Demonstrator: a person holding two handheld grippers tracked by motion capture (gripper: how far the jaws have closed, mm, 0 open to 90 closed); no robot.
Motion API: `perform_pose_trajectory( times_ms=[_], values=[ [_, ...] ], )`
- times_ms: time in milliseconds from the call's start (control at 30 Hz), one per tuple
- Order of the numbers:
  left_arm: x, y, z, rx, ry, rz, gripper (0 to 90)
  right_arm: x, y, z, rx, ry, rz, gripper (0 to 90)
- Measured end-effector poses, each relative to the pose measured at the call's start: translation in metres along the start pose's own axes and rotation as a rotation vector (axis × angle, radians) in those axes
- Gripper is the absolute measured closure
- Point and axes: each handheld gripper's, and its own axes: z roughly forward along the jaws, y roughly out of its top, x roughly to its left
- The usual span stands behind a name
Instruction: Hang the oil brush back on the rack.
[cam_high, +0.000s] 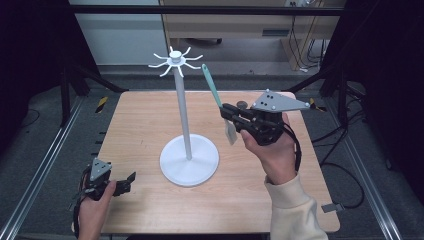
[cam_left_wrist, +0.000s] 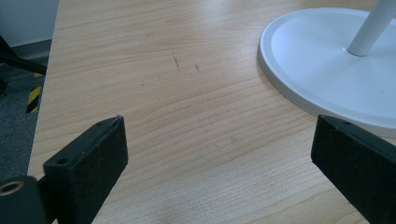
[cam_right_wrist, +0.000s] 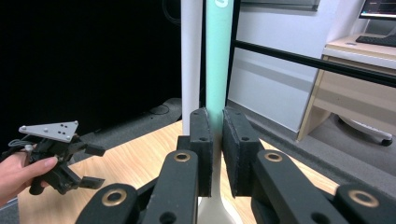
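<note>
The teal-handled spatula is up in the air to the right of the white stand's pole, upright, its handle end reaching toward the ring of hooks and its pale blade hanging low. Your right gripper has its jaws pressed in on the handle, just above the blade; in the right gripper view the teal shaft rises straight out from between the pads, just beside the pole.

By the look of it, you are partway through hanging the spatula: it is lifted and near the hooks, but not yet on one. The next move calls for raising the handle end to hook height and easing its hole over one prong; whether that end really has a hole cannot be told here.

Your left gripper rests low at the near left corner of the table, jaws wide apart and holding nothing, with the stand's round base just ahead of it. Mind the neighbouring prongs and the pole itself; a nudge might rock the stand.
</note>
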Motion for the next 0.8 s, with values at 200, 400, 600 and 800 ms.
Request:
perform_pose_trajectory(
  times_ms=[200,400,600,800],
  values=[
    [0.0,0.0,0.0,0.0,0.0,-0.002,3.3,0.002,0.001,0.003,0.004,0.005,-0.007,83.1],
    [0.0,0.0,0.0,-0.001,-0.001,-0.002,3.3,0.002,0.001,0.006,0.011,0.005,-0.006,83.1],
    [0.0,0.0,0.0,-0.001,0.0,-0.002,3.3,0.002,0.001,0.01,0.013,0.012,-0.002,83.0],
    [0.0,0.0,0.0,-0.003,0.0,-0.002,3.3,0.003,0.0,0.016,0.017,0.019,0.002,83.0]
  ],
)
